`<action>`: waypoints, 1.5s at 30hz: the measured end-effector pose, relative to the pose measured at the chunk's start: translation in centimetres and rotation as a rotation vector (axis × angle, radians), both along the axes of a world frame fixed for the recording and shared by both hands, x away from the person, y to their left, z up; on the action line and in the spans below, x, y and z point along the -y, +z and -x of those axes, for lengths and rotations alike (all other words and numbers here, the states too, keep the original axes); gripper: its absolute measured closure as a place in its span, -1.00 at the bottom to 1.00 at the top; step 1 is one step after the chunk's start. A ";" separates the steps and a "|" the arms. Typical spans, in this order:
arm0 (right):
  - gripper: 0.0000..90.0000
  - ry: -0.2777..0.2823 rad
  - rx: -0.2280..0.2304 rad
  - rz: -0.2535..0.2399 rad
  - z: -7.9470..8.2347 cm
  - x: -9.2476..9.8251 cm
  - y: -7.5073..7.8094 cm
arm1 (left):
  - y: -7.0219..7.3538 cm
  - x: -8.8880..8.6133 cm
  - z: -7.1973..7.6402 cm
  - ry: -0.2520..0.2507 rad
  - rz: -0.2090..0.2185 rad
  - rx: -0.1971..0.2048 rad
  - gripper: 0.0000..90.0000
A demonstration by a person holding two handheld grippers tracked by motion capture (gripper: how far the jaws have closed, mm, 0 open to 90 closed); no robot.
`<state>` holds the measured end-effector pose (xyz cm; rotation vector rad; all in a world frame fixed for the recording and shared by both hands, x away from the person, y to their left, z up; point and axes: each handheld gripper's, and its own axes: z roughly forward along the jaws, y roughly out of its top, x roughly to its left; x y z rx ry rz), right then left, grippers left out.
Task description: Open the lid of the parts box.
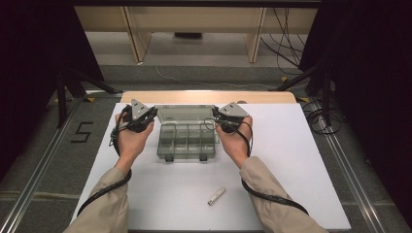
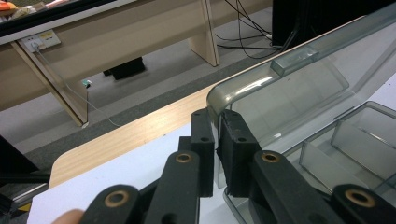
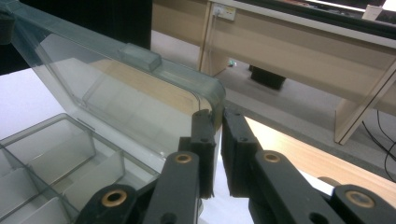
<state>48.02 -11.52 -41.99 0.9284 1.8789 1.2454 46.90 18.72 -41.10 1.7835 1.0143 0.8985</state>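
Grippers left [image 1: 154,112] and right [image 1: 214,112] each pinch a lid [image 1: 184,112] corner, apparently steadying it raised above the box [image 1: 187,141].

Clear glossy plastic organizer box [image 1: 186,138] (smoky tint), matt white tabletop [image 1: 291,160], pale wood edge [image 1: 209,97]

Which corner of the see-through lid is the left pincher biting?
The left gripper pinches the lid at its left top corner; the right gripper pinches the other top corner.
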 end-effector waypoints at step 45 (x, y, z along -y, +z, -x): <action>0.90 -0.072 -0.039 -0.115 -2.3 -0.6 -0.4 | 0.1 -0.1 -2.8 0.020 0.072 -0.027 0.85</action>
